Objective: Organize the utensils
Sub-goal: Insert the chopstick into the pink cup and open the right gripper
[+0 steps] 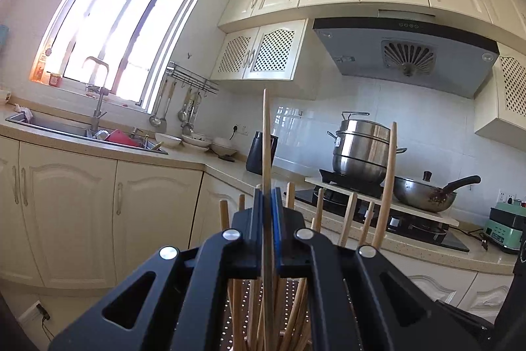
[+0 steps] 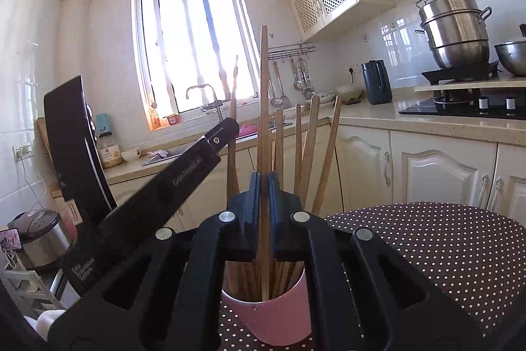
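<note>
Each tool, left (image 1: 267,196) and right (image 2: 264,183), pinches an upright chopstick (image 2: 264,71) above the pink cup (image 2: 269,314) of chopsticks.

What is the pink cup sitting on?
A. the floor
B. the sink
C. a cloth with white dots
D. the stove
C: the pink cup, full of chopsticks, stands on the dotted cloth, while the stove and the sink are across the kitchen.
</note>
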`<state>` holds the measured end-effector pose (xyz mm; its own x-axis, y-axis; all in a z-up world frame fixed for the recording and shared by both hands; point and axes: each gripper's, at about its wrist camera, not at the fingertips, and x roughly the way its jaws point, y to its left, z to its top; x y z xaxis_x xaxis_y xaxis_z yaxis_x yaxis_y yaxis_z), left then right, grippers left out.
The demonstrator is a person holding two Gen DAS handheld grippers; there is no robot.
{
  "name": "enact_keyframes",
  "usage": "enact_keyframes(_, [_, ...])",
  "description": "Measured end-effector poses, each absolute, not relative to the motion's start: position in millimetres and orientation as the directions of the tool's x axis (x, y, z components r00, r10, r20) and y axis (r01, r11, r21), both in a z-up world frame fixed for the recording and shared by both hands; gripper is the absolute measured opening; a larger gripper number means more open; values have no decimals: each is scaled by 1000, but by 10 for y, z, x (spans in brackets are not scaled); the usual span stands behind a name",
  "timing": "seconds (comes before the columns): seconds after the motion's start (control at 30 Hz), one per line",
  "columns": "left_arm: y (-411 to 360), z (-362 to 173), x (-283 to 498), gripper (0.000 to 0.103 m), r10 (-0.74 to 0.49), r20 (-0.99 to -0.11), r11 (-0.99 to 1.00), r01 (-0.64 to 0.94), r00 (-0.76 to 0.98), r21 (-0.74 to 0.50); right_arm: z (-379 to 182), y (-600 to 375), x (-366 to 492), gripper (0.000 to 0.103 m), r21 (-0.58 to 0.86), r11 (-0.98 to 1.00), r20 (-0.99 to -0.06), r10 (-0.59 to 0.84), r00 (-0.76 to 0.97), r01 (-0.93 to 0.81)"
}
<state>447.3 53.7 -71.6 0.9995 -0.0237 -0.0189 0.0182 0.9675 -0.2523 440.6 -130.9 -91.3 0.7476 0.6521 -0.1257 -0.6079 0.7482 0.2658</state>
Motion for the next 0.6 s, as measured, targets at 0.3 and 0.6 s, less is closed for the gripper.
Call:
enact_keyframes(0.3, [505, -811, 4210, 6, -42, -60, 978, 28, 997, -208, -922, -1355, 4259, 6, 250, 774, -151, 624, 767, -581])
enact_keyframes(0.6, [444, -1013, 4054, 6, -83, -149, 982, 56, 985, -179, -1057, -1280, 4175, 6, 223, 802, -216, 595, 774, -554])
